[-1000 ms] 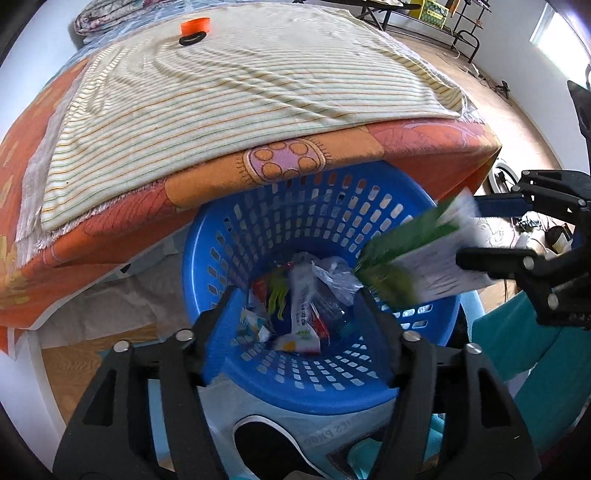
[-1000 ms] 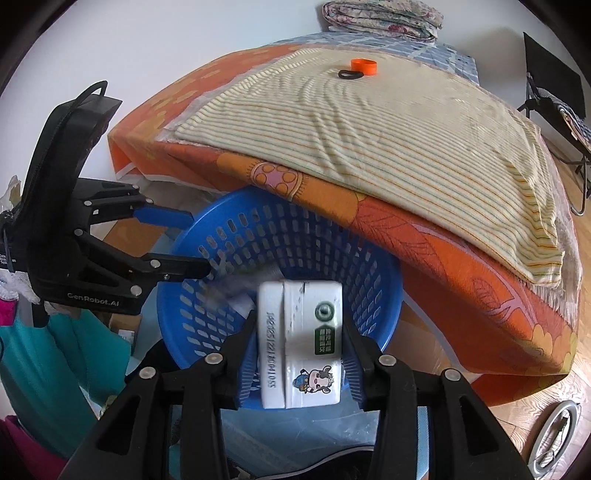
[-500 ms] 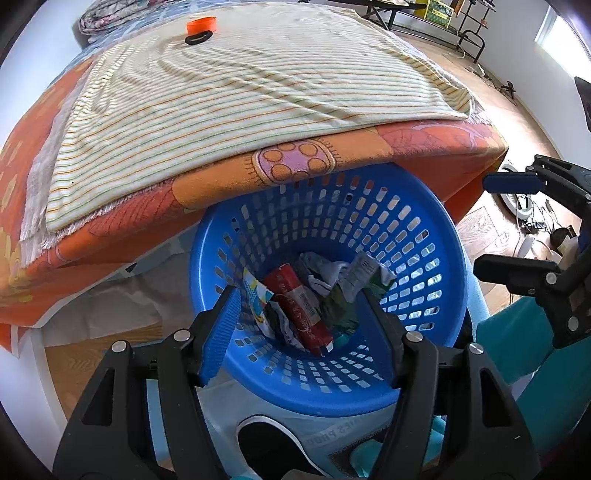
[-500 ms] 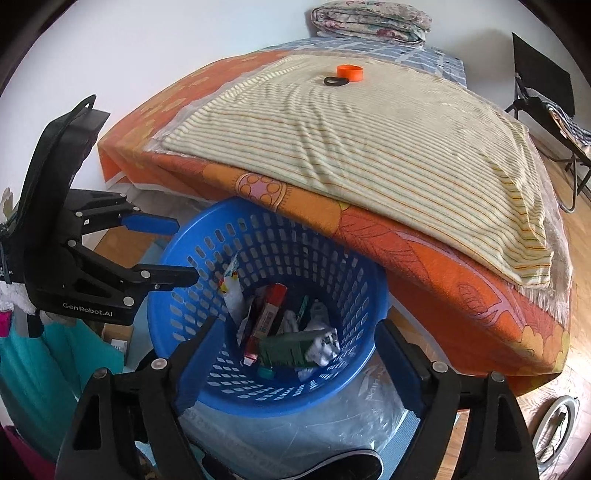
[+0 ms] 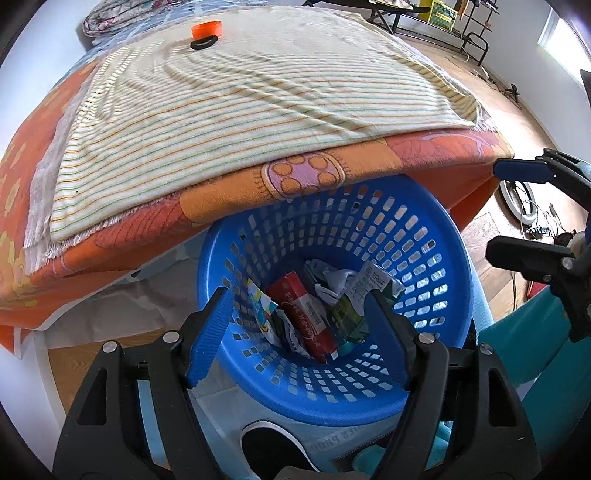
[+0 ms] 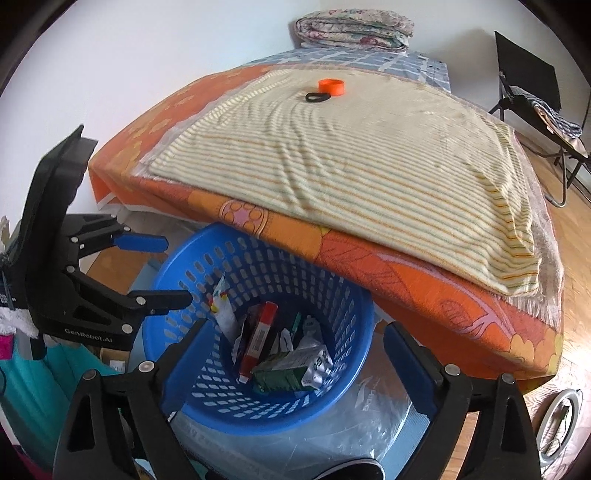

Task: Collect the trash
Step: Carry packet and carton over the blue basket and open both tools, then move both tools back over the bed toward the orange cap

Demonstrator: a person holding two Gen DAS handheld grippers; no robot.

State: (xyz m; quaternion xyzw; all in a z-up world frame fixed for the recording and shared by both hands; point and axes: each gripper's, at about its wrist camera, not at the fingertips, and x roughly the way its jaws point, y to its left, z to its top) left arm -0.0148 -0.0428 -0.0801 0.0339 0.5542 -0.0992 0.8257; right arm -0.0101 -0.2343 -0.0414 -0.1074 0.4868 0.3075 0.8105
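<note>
Where bed overhangs, blue basket [image 6: 258,410], crumpled wrappers [image 6: 291,365]

right hand-held gripper [image 6: 291,354]: jaws just opened wide, nothing between | green carton [image 6: 291,369] lying in blue basket [image 6: 177,266] with other trash | left hand-held gripper [image 6: 173,271] open beside rim

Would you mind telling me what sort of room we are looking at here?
Most likely a bedroom at home: a bed with a striped blanket, a folded quilt by the wall, wood flooring, and a blue basket of trash.
</note>
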